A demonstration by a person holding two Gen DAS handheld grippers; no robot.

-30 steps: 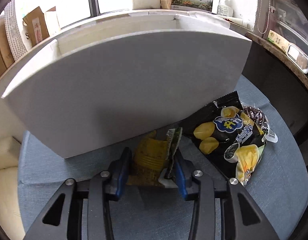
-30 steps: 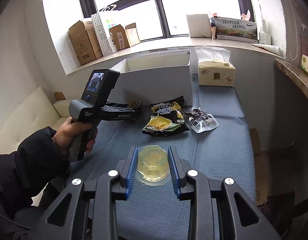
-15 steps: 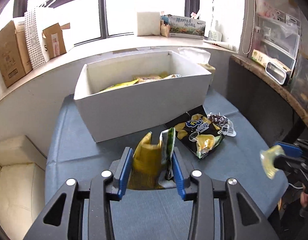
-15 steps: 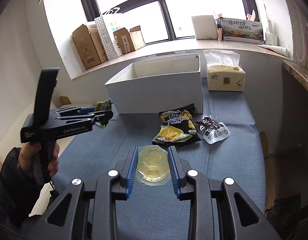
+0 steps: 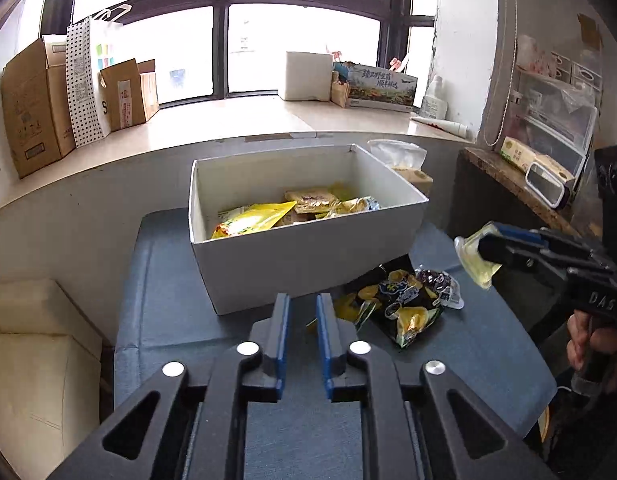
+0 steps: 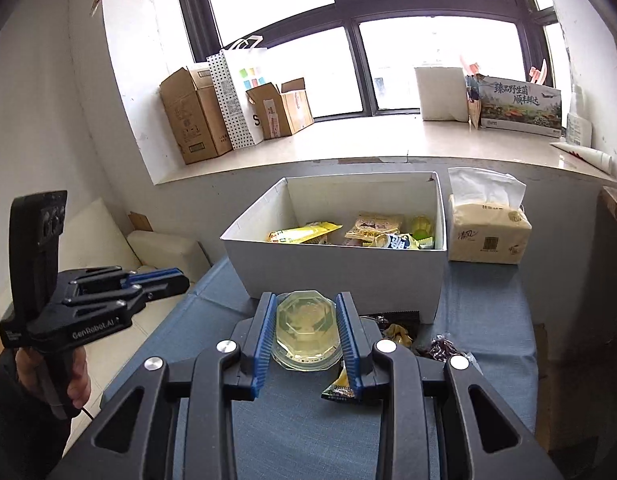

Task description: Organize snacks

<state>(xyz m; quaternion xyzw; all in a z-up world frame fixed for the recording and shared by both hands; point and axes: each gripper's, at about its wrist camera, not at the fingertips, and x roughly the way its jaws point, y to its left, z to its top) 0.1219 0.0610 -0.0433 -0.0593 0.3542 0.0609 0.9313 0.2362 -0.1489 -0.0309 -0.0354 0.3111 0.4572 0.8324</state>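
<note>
A: Two grippers on the sheet. Right gripper [image 6: 306, 334]: blue-padded jaws closed onto a clear, octagonal plastic jelly cup [image 6: 306, 326] of pale yellow gel, carried in the air short of the open white rectangular cardboard box [image 6: 340, 276].

B: And the left gripper [image 5: 302, 326]?

A: Nothing between its pads; a narrow gap only, jaws nearly together. It hangs over the blue-grey cloth table [image 5: 164, 288] in front of the box.

B: Handling advice for the cup?

A: In my judgement: carry it level over the near wall, lower it into the bare patch of box floor at the left, then part the jaws. Thin plastic under side pressure may buckle, so squeeze no harder than needed.

B: Condition of the cup?

A: Sealed by the look of it, with a flat flange around the rim; the pads bear on two opposite sides.

B: Already in the box?

A: Several yellow and gold foil packets [image 6: 374, 226], lying flat toward the right and back.

B: Outstanding?

A: A black crinkly bag printed with yellow chips [image 5: 402, 308] and a small clear pouch of dark snacks [image 5: 438, 284], both on the table just beside the box's front right corner. A small yellow-and-green packet [image 5: 350, 312] lies against the black bag.
</note>
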